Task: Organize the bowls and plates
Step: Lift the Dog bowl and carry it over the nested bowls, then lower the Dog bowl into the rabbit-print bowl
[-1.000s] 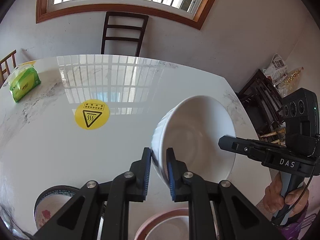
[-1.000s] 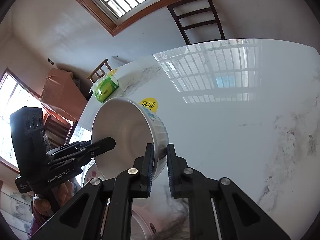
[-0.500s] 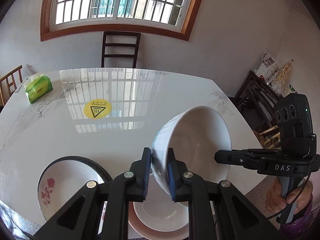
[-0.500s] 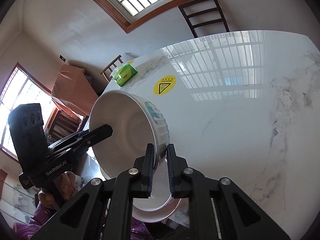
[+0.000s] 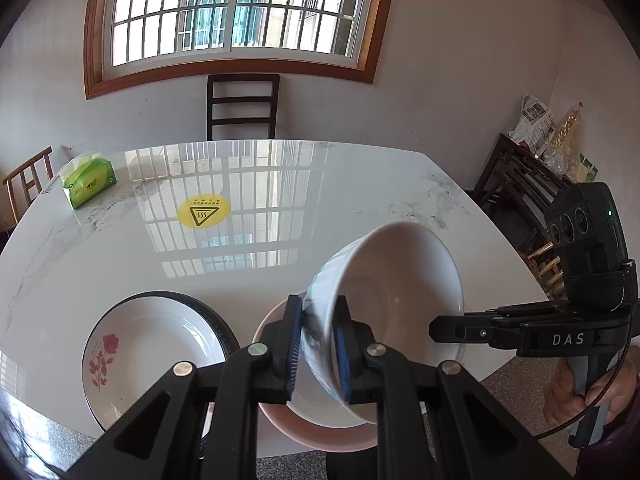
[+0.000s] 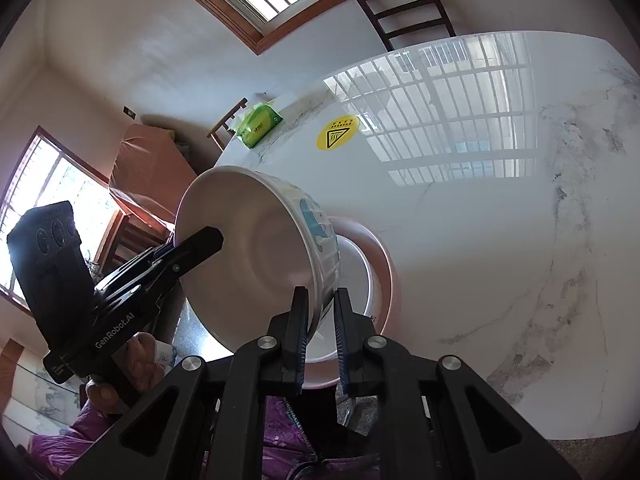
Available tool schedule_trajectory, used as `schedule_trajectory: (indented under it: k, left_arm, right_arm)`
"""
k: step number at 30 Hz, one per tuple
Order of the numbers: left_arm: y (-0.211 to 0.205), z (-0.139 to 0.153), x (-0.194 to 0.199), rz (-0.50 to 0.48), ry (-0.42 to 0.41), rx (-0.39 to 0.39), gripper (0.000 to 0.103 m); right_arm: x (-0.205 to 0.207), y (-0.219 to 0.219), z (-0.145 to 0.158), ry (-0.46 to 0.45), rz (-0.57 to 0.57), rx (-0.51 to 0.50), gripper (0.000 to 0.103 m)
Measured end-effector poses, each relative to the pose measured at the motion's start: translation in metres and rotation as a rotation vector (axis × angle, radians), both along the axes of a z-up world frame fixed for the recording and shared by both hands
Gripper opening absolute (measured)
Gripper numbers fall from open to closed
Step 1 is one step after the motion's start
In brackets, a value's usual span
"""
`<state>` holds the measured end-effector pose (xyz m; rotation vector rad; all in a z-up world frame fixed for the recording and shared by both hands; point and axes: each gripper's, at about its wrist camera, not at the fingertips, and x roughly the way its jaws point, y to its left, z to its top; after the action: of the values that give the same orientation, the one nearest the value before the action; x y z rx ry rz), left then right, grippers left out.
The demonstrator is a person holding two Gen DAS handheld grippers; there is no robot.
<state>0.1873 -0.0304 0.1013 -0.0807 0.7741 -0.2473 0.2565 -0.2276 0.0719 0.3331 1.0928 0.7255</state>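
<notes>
Gripping white bowl (image 5: 400,280) rim: left tongs (image 5: 317,344), right tongs (image 6: 321,338) | tilted over pink plate (image 5: 320,432) at table (image 5: 360,200) edge

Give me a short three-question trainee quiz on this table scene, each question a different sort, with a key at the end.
1. True or false: both grippers clamp the rim of the same white bowl.
2. The bowl hangs over which dish? A) rose plate B) pink-rimmed plate C) green tissue pack
3. Fill in: the round sticker on the table is ____ in colour.

Key: 1 true; 2 B; 3 yellow.
</notes>
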Motion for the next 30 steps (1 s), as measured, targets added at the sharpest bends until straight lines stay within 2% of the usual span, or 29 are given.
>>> schedule_trajectory:
  k: [17, 30]
  left_arm:
    - [0.005, -0.02, -0.007, -0.005, 0.052, 0.017, 0.016]
    - [0.007, -0.023, -0.009, -0.003, 0.07, 0.006, 0.016]
  right_arm:
    - [-0.014, -0.002, -0.014, 0.033, -0.004, 0.022, 0.014]
    - [-0.018, -0.001, -0.015, 0.031, -0.003, 0.019, 0.014]
